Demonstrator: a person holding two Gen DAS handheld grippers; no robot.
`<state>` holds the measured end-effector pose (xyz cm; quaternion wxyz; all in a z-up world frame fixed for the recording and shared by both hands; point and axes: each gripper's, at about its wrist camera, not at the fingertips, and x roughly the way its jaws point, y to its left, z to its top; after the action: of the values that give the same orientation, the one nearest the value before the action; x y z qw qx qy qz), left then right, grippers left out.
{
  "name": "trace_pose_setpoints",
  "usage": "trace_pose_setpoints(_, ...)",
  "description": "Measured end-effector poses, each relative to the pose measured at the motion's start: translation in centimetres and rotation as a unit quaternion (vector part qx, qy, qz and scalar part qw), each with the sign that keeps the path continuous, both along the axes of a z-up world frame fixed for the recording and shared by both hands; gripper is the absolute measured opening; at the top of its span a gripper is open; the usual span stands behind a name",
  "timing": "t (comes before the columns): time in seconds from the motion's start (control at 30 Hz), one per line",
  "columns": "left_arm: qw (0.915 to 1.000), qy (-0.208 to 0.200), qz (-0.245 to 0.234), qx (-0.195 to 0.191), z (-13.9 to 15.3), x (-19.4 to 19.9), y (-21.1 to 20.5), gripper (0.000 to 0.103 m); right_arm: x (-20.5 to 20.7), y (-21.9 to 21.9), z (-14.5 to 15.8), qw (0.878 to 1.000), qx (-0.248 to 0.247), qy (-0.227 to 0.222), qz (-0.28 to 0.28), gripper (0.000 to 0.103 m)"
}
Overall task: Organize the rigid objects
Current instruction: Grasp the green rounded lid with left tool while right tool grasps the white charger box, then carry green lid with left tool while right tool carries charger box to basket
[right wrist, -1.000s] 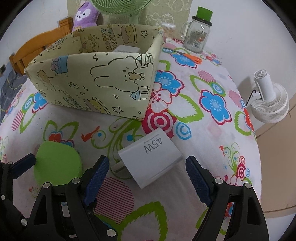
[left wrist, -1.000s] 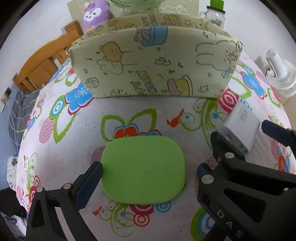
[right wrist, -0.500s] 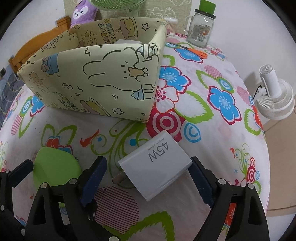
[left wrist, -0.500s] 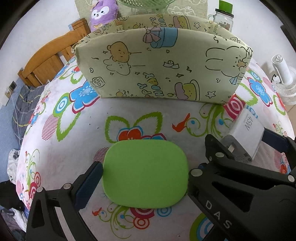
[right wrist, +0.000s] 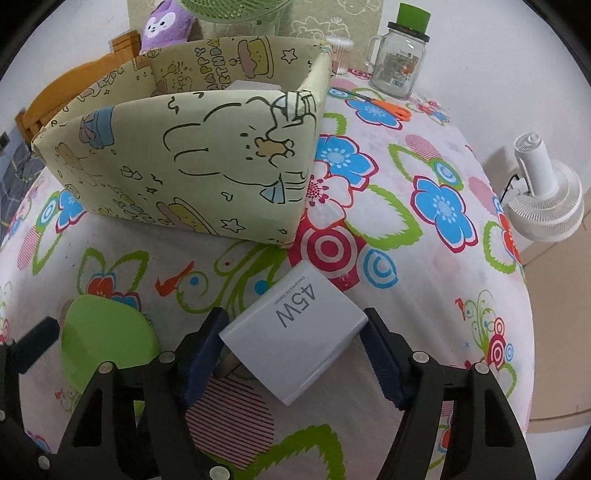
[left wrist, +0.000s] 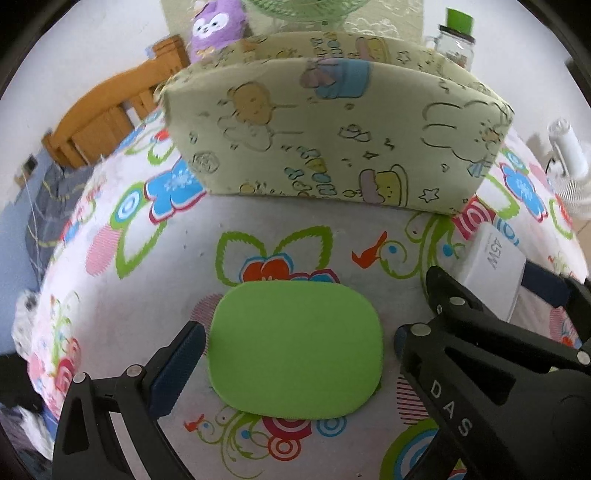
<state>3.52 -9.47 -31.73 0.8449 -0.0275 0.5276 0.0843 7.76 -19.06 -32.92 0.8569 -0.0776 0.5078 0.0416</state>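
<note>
A flat green rounded pad [left wrist: 295, 349] lies on the flowered tablecloth between the fingers of my left gripper [left wrist: 297, 350], which is open around it. It also shows in the right wrist view [right wrist: 107, 343]. A white 45W charger [right wrist: 295, 332] lies between the fingers of my right gripper [right wrist: 299, 350], whose blue pads touch or nearly touch its sides. The charger also shows in the left wrist view [left wrist: 493, 271]. A cartoon-print storage box [right wrist: 184, 155] stands behind both, open at the top.
A glass jar with a green lid [right wrist: 400, 59], orange scissors [right wrist: 391, 107] and a cotton swab holder [right wrist: 341, 51] stand at the back right. A white fan [right wrist: 543, 192] is off the table's right edge. A wooden chair [left wrist: 107, 118] and a purple plush toy [left wrist: 216, 27] are at the back left.
Both grippers have moved forward. The right fingers have closed in on the charger, which now sits deep between them. The left gripper has moved in around the green pad.
</note>
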Motion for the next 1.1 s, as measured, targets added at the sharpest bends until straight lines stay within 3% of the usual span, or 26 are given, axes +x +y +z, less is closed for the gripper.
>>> trace_pose_setpoints(0.17, 0.9996, -0.003, 0.001, -0.029, -0.4, -0.1, 0.9, 0.103, -0.3, 0.4, 0.0, 1.000, 0.003, 0.002, -0.007, 0.075)
trace_pose_setpoints(0.43, 0.9993, -0.006, -0.022, -0.029, -0.5, -0.4, 1.6, 0.103, -1.2, 0.9, 0.0, 1.000, 0.002, 0.008, -0.026, 0.075)
trace_pose_setpoints(0.53, 0.9990, -0.008, -0.033, -0.029, -0.3, -0.7, 1.7, 0.095, -1.5, 1.1, 0.1, 0.999, 0.009, 0.012, -0.035, 0.075)
trace_pose_setpoints(1.1, 0.9966, -0.007, -0.080, -0.018, 1.1, -0.4, 4.1, 0.095, -3.1, 2.3, 1.5, 0.996, 0.032, 0.005, -0.083, 0.075)
